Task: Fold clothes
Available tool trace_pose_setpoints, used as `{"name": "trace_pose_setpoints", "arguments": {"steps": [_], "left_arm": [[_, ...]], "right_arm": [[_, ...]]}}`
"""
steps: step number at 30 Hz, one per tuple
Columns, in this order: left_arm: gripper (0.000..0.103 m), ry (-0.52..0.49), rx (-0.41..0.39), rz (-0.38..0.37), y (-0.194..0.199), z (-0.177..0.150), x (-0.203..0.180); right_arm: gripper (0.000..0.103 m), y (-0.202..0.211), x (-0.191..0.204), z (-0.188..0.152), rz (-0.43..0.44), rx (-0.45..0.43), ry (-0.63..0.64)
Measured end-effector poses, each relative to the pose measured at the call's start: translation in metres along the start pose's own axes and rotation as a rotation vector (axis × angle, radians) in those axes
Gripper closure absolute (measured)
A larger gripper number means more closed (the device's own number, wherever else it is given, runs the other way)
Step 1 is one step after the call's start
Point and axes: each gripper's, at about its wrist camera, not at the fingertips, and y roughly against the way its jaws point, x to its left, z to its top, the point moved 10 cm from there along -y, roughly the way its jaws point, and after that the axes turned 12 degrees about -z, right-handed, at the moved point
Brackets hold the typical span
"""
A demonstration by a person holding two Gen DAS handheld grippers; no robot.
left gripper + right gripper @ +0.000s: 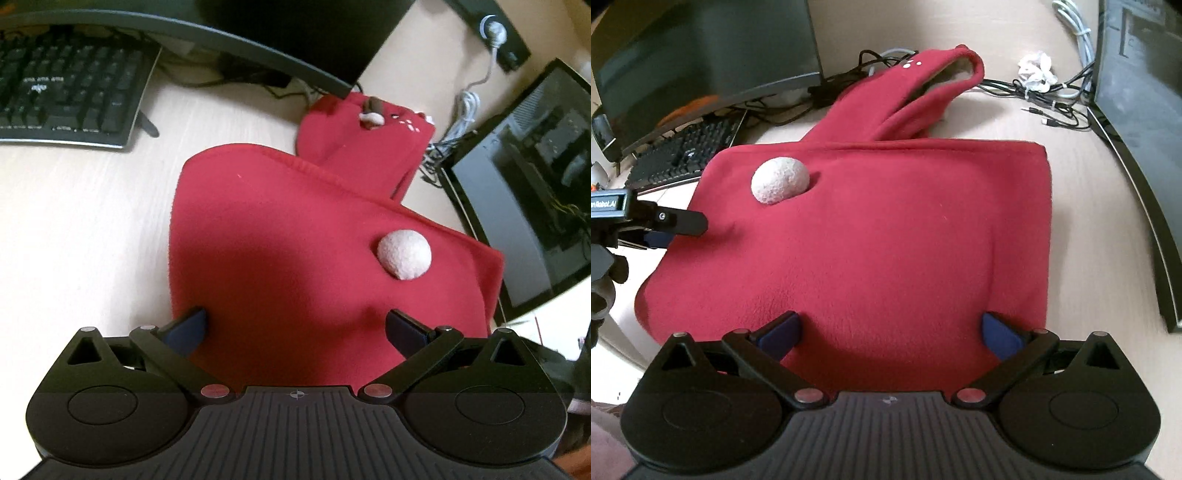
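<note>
A red fleece garment (280,258) (871,236) lies folded flat on the light wooden desk, with a white pompom (404,258) (780,179) on top and a hood (362,129) (923,88) stretching toward the monitors. My left gripper (295,325) stands open over the garment's near edge, its blue-padded fingers spread wide with only cloth beneath them. My right gripper (888,328) is open too, above another edge of the garment. In the right wrist view the left gripper's fingers (683,221) reach in from the left, just below the pompom.
A black keyboard (66,85) (683,155) sits by a dark monitor (701,62). A PC case with a glass panel (532,192) (1137,110) stands on the right. Tangled cables (1045,96) and crumpled paper (1036,70) lie behind the hood.
</note>
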Motion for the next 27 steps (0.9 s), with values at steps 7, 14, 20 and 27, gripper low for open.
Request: {"name": "trace_pose_setpoints", "arguments": {"steps": [7,14,20,27], "left_arm": [[0.0,-0.062,0.01,0.029,-0.045,0.052,-0.008],[0.0,-0.154,-0.097,-0.098,-0.009,0.104,-0.027],[0.0,0.06,-0.169,-0.134,-0.021,0.127,0.021],[0.0,0.119,-0.194,-0.068,-0.044,0.138,0.043]], "right_arm": [[0.0,-0.049,-0.028,0.064,-0.059,-0.054,-0.104],[0.0,-0.017,-0.063,0.134,0.037,-0.217,-0.187],[0.0,-0.032,-0.089,0.157,0.019,-0.272,-0.257],[0.045,-0.082,-0.097,0.167,0.02,-0.214,-0.345]]}}
